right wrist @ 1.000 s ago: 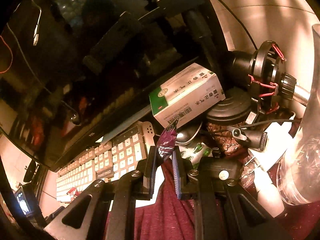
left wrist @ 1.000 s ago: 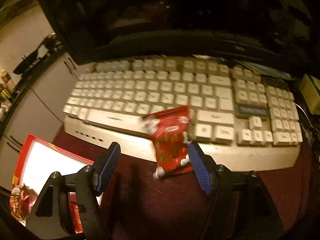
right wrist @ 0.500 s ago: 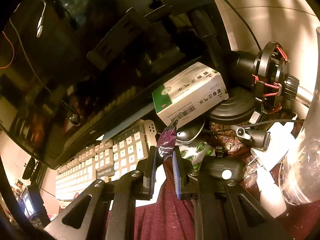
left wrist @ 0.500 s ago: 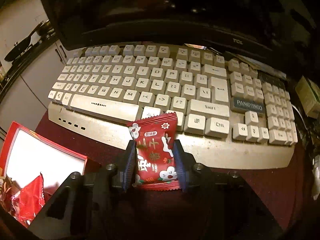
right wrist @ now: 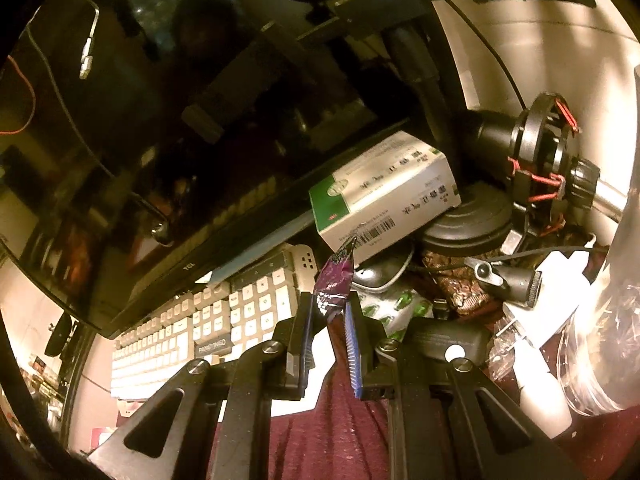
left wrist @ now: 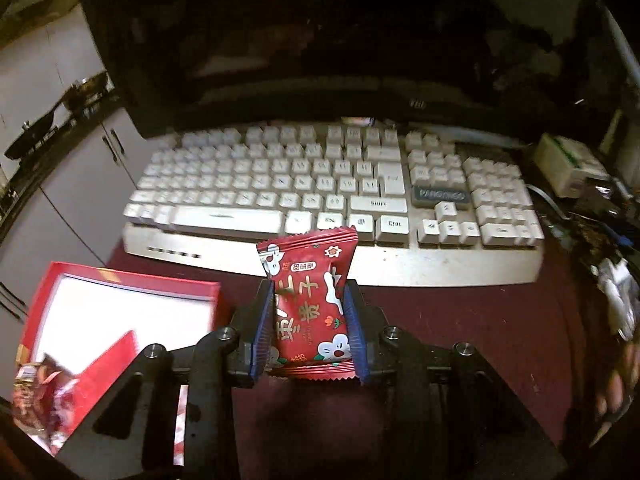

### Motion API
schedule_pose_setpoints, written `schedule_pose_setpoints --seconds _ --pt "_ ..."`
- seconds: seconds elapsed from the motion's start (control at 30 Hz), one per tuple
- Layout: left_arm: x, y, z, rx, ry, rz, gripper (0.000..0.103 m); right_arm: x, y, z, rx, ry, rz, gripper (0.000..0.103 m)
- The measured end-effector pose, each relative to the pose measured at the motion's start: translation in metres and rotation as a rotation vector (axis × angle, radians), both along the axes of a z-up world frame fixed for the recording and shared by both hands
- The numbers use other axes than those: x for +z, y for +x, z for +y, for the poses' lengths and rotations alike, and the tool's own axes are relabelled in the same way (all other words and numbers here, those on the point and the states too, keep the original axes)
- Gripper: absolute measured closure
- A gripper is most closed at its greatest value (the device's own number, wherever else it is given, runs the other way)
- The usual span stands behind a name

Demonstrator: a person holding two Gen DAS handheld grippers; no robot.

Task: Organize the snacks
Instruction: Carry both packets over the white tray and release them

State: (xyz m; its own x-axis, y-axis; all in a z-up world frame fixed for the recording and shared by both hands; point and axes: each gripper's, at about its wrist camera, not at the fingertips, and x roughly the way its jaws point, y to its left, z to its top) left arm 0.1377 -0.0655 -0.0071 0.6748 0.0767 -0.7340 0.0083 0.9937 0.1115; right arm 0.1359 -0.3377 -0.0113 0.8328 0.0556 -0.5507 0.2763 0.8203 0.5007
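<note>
**Two snack packets clamped above a cluttered desk**

The left gripper (left wrist: 308, 322), its jaws having just closed in, pinched a red snack packet (left wrist: 309, 300) by both sides, holding it upright in front of the white keyboard (left wrist: 320, 184) over the maroon cloth (left wrist: 460, 312). A red gift box (left wrist: 120, 284) with a white inside lay open to its left, wrappers at its near corner. The right gripper (right wrist: 328, 314) stood nearly closed on a purple snack packet (right wrist: 334, 280), held edge-on before a green-and-white carton (right wrist: 384, 196) and the dark monitor (right wrist: 160, 120).
</note>
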Motion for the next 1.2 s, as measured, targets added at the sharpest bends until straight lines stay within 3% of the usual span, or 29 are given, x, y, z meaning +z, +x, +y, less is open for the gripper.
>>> schedule_pose_setpoints --seconds 0.27,0.6,0.73,0.93,1.2 --pt "0.047 -0.071 0.069 0.036 0.014 -0.13 0.072 0.01 -0.006 0.009 0.059 -0.01 -0.088 0.088" --pt "0.045 -0.124 0.171 0.171 0.058 -0.16 0.072 0.025 -0.013 0.048 0.137 -0.195 -0.193 0.088" --pt "0.04 -0.123 0.196 0.173 0.022 -0.146 0.072 0.036 -0.02 0.074 0.187 -0.177 -0.18 0.088" --pt "0.036 -0.121 0.21 0.156 -0.004 -0.139 0.072 0.057 -0.046 0.178 0.457 -0.138 -0.171 0.088" --pt "0.028 -0.114 0.227 0.173 -0.012 -0.121 0.072 0.044 -0.074 0.329 0.804 -0.132 -0.179 0.088"
